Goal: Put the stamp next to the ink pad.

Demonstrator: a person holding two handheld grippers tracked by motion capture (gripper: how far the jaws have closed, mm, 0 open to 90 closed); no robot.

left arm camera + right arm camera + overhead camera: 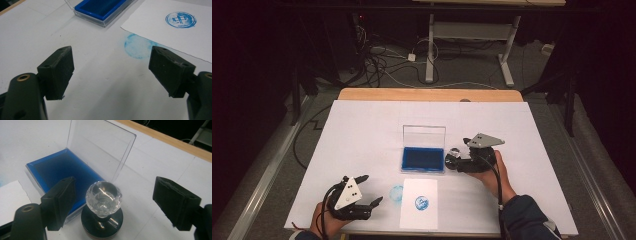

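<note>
White covering spans the desk (362,130), and on it, from biggest down, lie the sheet (419,212) with a round blue print, the ink pad (53,170) with its clear lid standing up at the back, and the stamp (103,202) just beside the pad's right edge as the high view shows it. Standing upright on its dark round base, the stamp carries a faceted clear knob on a short neck. It is probably light but rigid, and the knob looks smooth and slick, so flat pads could slide off its curve; the knob's widest ring, or the neck under it, seems the safer hold, squeezed level so the base stays flat. Its inked face would smear whatever it touches, so a straight lift looks wise. Right gripper (115,195) has its fingers spread wide, one either side of the knob and touching neither, so the stamp stands free. Left gripper (111,67) rests near the sheet's left edge, fingers apart and holding nothing, above a faint blue smudge (138,46) on the covering
</note>
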